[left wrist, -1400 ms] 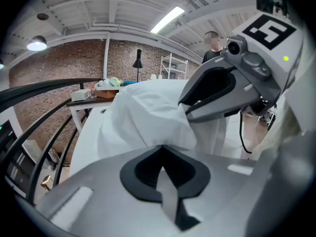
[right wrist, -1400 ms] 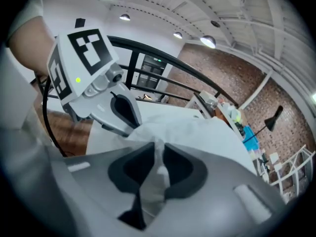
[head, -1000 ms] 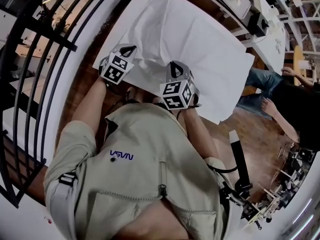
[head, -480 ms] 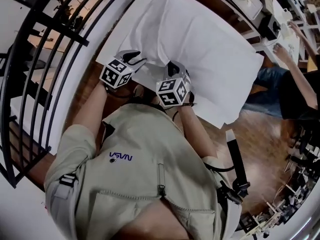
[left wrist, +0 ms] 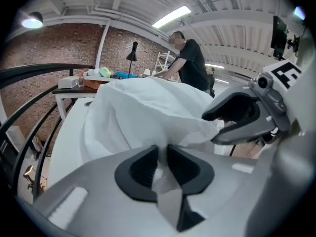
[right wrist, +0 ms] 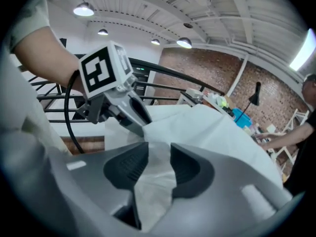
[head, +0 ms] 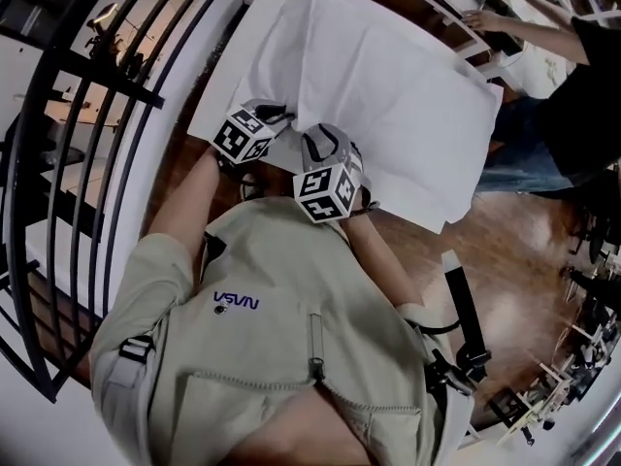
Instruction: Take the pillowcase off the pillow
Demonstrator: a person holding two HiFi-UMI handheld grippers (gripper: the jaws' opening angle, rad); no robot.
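At left gripper (left wrist: 162,157): just narrowed, pinching a fold of pillowcase (left wrist: 143,107). At right gripper (right wrist: 159,164): just spread, fabric lying unclamped between pads (same pillowcase). Ahead of both: remaining bulk, resting on white table (head: 437,163).

We stand on a wooden floor (head: 514,231); black railing (head: 68,144) at nine o'clock, brick wall (left wrist: 54,48) beneath strip lights (left wrist: 171,17).
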